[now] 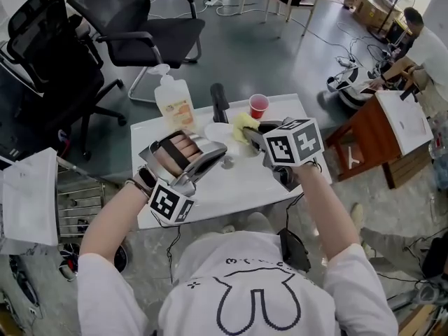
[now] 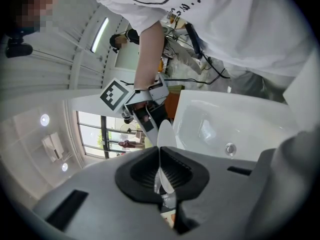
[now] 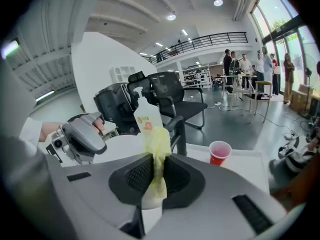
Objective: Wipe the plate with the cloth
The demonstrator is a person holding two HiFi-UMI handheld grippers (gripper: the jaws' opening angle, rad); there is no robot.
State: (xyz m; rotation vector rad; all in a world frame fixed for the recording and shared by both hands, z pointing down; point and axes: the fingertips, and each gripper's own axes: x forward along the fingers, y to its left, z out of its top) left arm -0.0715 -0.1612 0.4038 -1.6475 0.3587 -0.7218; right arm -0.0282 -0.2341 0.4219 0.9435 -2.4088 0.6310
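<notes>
**Plate clamped by the rim, cloth gripped: wipe needs control**

The left hand-held gripper [image 2: 161,174] is clenched on the rim of the white plate [image 2: 165,134], which is held edge-up above the tabletop [image 1: 238,184]. The right hand-held gripper [image 3: 156,176] is grasping the yellow cloth [image 3: 156,139], which is bunched just beside the plate's face; contact cannot be confirmed. It is judged that the loose cloth end should be pressed flat on the face and swept across it. Pressure should be light, as the thin rim hold may slip.

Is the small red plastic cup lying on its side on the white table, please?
No, the small red plastic cup stands upright, mouth up, on the white table.
</notes>
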